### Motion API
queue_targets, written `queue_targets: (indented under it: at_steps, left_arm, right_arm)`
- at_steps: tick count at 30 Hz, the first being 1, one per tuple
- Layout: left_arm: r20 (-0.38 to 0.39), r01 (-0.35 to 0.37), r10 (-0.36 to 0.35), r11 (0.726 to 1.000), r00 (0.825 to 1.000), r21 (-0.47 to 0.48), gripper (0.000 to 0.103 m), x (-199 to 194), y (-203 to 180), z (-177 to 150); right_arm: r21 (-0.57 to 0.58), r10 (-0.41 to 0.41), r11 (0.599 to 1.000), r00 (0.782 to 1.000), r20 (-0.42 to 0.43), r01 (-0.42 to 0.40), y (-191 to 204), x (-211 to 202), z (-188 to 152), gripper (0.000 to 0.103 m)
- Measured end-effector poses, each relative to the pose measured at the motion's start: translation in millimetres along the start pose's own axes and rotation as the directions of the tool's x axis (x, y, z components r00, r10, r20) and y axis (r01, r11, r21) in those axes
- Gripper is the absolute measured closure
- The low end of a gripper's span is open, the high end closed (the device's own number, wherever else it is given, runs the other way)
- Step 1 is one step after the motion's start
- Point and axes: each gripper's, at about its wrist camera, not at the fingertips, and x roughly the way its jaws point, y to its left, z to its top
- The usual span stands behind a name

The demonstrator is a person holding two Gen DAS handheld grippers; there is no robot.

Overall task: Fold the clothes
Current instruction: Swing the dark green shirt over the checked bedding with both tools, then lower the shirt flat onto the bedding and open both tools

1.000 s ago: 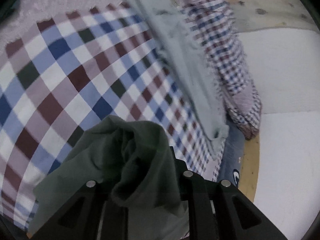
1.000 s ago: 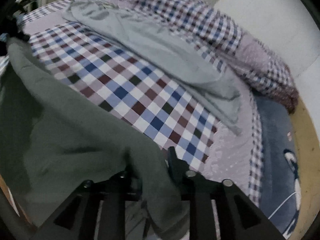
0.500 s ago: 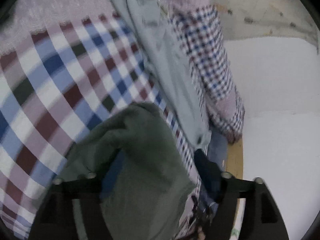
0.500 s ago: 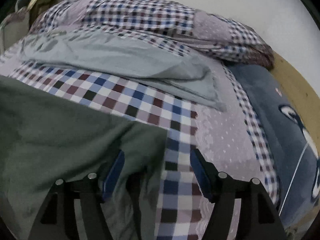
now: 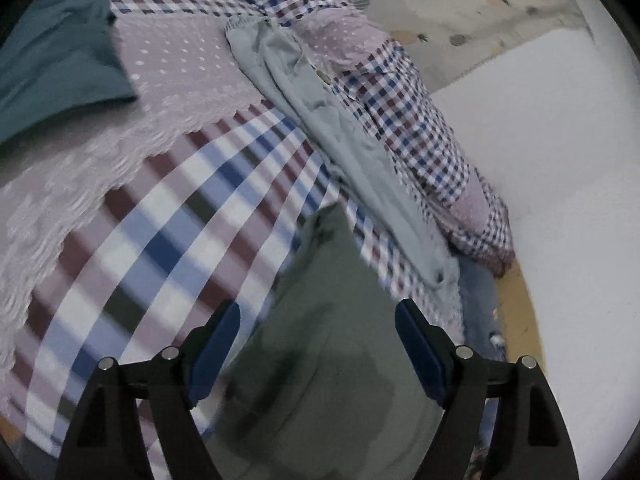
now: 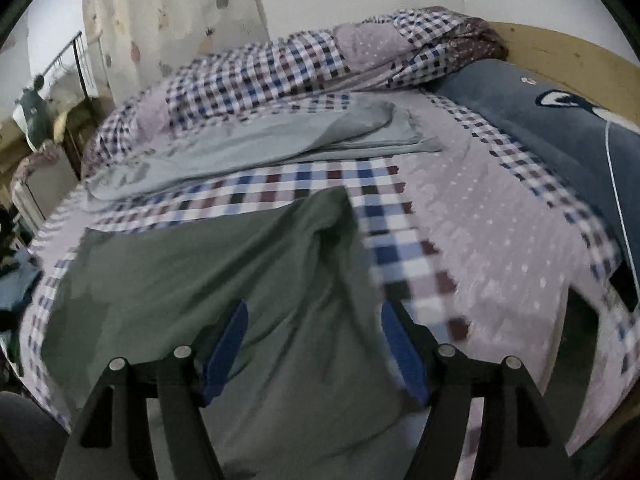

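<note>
Green garment spread on the bed, both tongs gaping above it.

The dark green garment lies flat on the checked bedcover, its far corner pointing away from the tongs toward a pale grey garment by the rumpled quilt. Left tongs and right tongs stand wide apart, gripping nothing (cloth only passes beneath them). From the right view the garment's long side runs leftward, so its near edge sits just under both.
</note>
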Motion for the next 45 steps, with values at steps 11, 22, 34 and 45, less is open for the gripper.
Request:
queue_targets:
  at_steps: [11, 22, 34, 45]
  left_arm:
    - [0.056, -0.292, 0.287, 0.926, 0.956, 0.238, 0.020, -9.2, -1.6, -86.9]
    - [-0.094, -0.216, 0.223, 0.973, 0.970, 0.083, 0.020, -12.1, 41.1, -121.9]
    - [-0.122, -0.250, 0.263, 0.962, 0.957, 0.110, 0.020, -17.7, 44.1, -126.5]
    - [-0.181, -0.266, 0.290, 0.953, 0.940, 0.145, 0.022, -11.3, 39.5, -134.2]
  right_arm:
    - [-0.137, 0.102, 0.986, 0.995, 0.007, -0.100, 95.2, -8.0, -49.9, 0.028]
    - [-0.340, 0.233, 0.912, 0.972, -0.028, -0.228, 159.6, 0.8, -77.2, 0.027]
    - [-0.357, 0.285, 0.890, 0.957, -0.048, -0.283, 171.4, 3.9, -79.0, 0.027]
    - [-0.371, 0.304, 0.878, 0.951, -0.059, -0.303, 173.6, 2.9, -79.9, 0.027]
